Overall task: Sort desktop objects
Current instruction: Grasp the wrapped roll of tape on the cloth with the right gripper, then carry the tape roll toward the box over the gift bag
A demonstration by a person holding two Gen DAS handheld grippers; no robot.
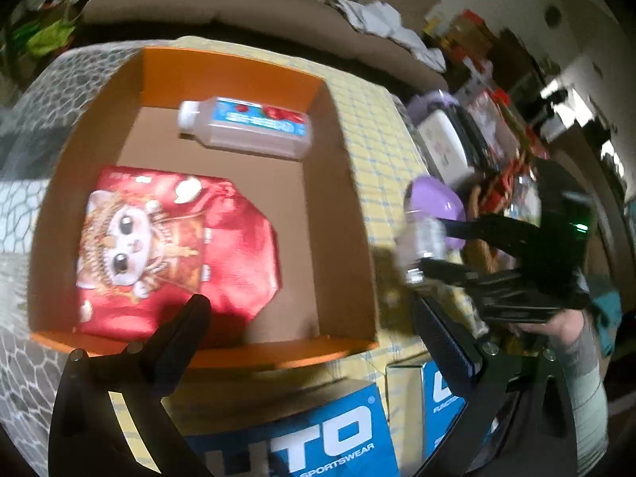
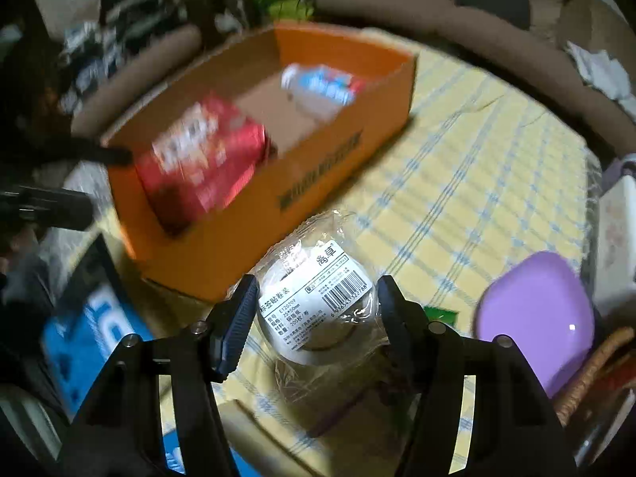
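An orange cardboard box (image 1: pixel 342 206) sits on the yellow checked tablecloth (image 2: pixel 457 183). Inside lie a red cat-print packet (image 1: pixel 167 246) and a pink drink bottle (image 1: pixel 246 127). My left gripper (image 1: pixel 314 318) is open and empty, just above the box's near edge. My right gripper (image 2: pixel 314 302) is shut on a plastic-wrapped roll of labels (image 2: pixel 318 298) and holds it above the cloth, right of the box (image 2: pixel 318 151). In the left wrist view the right gripper (image 1: pixel 433 246) carries the roll (image 1: pixel 421 242) beside the box's right wall.
A purple plate (image 2: pixel 532 310) lies to the right by a wicker basket (image 2: pixel 596 361). A blue sportswear box (image 1: pixel 326 437) sits at the near edge. Cluttered items (image 1: pixel 469 131) and a sofa (image 1: pixel 238 8) stand behind the table.
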